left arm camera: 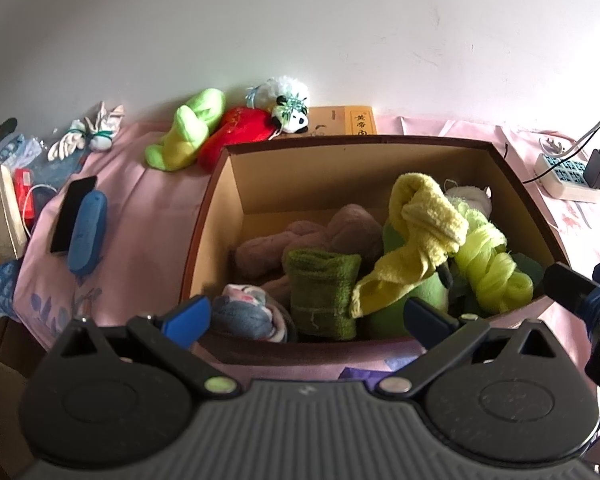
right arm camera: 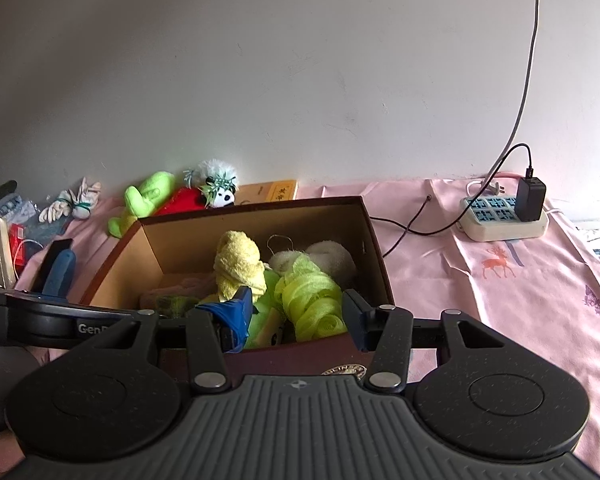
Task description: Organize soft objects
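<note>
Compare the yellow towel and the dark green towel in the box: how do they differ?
The yellow towel is pale, twisted and draped high over the pile; the dark green towel is deep green, neatly folded, and stands low near the front wall of the box. Both are fuzzy cloths lying inside it.

Open brown box [left arm camera: 216,200] — crammed with knotted yellow towel [left arm camera: 424,220], green cloths

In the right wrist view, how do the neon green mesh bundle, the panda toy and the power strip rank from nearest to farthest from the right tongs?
1. Neon green mesh bundle: inside the box, just ahead of the right tongs.
2. Power strip: on the pink cloth, far right.
3. Panda toy: behind the box, by the wall.
The last two are nearly too close to call.
</note>
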{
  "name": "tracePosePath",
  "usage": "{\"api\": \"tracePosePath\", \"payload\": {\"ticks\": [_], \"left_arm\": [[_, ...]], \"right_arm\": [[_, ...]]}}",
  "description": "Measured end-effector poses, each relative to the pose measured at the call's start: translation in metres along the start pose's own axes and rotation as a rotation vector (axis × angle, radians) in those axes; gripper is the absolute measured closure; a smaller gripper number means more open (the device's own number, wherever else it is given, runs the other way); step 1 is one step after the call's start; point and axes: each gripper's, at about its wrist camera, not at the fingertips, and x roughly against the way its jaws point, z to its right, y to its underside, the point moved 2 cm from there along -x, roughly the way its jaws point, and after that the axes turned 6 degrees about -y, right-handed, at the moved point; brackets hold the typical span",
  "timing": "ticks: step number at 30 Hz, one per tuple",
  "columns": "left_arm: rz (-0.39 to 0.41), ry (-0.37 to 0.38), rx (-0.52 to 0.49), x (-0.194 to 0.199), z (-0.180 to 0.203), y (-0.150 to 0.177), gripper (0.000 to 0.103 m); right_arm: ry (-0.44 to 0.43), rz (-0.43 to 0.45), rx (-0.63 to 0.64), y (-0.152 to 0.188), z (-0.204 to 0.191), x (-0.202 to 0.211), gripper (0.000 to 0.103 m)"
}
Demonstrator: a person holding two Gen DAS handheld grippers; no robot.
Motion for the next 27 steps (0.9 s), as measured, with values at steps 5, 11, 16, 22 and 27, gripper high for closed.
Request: {"api": "tracePosePath", "payload": {"ticks": [5,11,16,22,27], "left_arm": [[-0.002,-0.011,-0.003,0.0019,-0.0007,0.005,0.0],[0.009,-0.011,-0.004,0.0077,-0.001,0.0071,0.0],[0.002,-0.012,-0.003,0.0079,-0.0013,0.0087,0.0],[0.006,-0.011,-0.004,0.0085,-0.0011,0.0095,0.0],[0.009,-0.012,-0.005,0.0095,-0.0012,0.0104,0.0]], "right_arm": [[0.004,-0.007,0.01,0.0021,-0.0019,0.0027,0.069],[0.015,-0.025,0.005,0.0037,-0.0022,0.0038,0.069],[0.027,-0.038,0.01,0.0056,-0.0025,0.0042,0.069],[0.026,-0.028,0.001,0.006,-0.0015,0.0074,0.069],[0.022,-0.015,-0.003,0.0059,-0.002,0.0101,0.068]]}}
